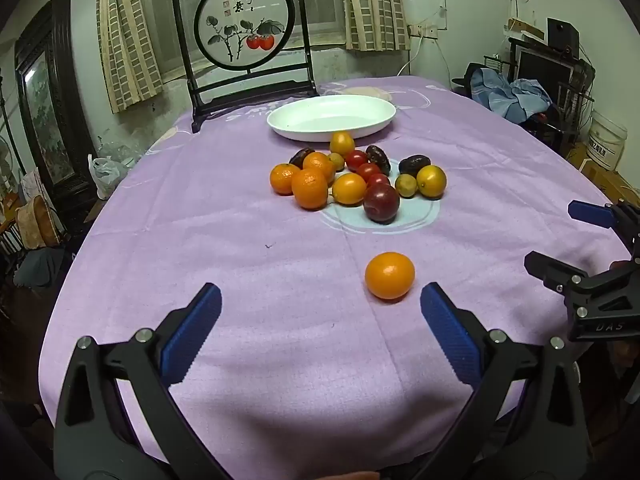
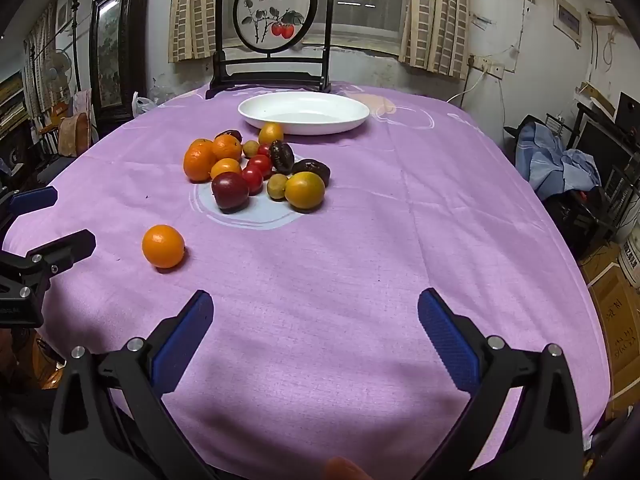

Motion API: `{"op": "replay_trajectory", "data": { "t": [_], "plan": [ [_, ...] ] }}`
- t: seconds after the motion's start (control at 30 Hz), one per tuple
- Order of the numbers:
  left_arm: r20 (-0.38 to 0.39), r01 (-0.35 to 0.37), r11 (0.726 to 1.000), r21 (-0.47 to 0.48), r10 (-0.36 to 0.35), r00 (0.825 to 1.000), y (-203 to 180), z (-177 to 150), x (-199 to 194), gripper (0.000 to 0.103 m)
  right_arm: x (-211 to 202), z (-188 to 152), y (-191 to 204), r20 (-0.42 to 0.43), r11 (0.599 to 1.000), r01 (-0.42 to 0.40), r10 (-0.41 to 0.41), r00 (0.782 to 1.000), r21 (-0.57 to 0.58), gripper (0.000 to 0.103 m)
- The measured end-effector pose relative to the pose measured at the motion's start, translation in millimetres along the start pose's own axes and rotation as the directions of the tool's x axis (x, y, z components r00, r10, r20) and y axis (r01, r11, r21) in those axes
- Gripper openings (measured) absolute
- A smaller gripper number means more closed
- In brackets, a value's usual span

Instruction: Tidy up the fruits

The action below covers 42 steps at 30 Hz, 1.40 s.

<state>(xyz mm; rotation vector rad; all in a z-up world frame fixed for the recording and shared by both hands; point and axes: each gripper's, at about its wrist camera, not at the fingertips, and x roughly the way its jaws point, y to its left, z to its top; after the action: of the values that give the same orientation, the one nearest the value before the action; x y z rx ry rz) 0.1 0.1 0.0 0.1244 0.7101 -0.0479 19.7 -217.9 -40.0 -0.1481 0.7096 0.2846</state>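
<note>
A pile of fruit lies mid-table: oranges [image 1: 309,189], a dark red plum [image 1: 381,202], cherry tomatoes [image 1: 368,171], dark dates [image 1: 414,164] and small yellow-green fruits [image 1: 406,185]. One orange [image 1: 389,275] lies alone nearer me; it also shows in the right wrist view [image 2: 163,246]. An empty white oval plate [image 1: 332,117] stands behind the pile. My left gripper [image 1: 320,300] is open and empty, the lone orange just ahead of its right finger. My right gripper [image 2: 314,306] is open and empty over bare cloth, right of the lone orange.
A purple cloth [image 1: 240,240] covers the round table. A framed persimmon screen [image 1: 242,36] stands at the back edge behind the plate. The right gripper shows at the right edge of the left wrist view [image 1: 560,240]. Clutter and boxes surround the table.
</note>
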Motion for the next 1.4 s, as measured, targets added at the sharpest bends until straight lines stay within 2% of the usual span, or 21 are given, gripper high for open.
{"op": "replay_trajectory", "data": {
  "t": [1.4],
  "plan": [
    [-0.001, -0.005, 1.0, 0.004, 0.005, 1.0, 0.9, -5.0, 0.7, 0.101, 0.4, 0.2, 0.2, -0.007, 1.0, -0.001, 0.001, 1.0, 0.002, 0.102]
  ]
}}
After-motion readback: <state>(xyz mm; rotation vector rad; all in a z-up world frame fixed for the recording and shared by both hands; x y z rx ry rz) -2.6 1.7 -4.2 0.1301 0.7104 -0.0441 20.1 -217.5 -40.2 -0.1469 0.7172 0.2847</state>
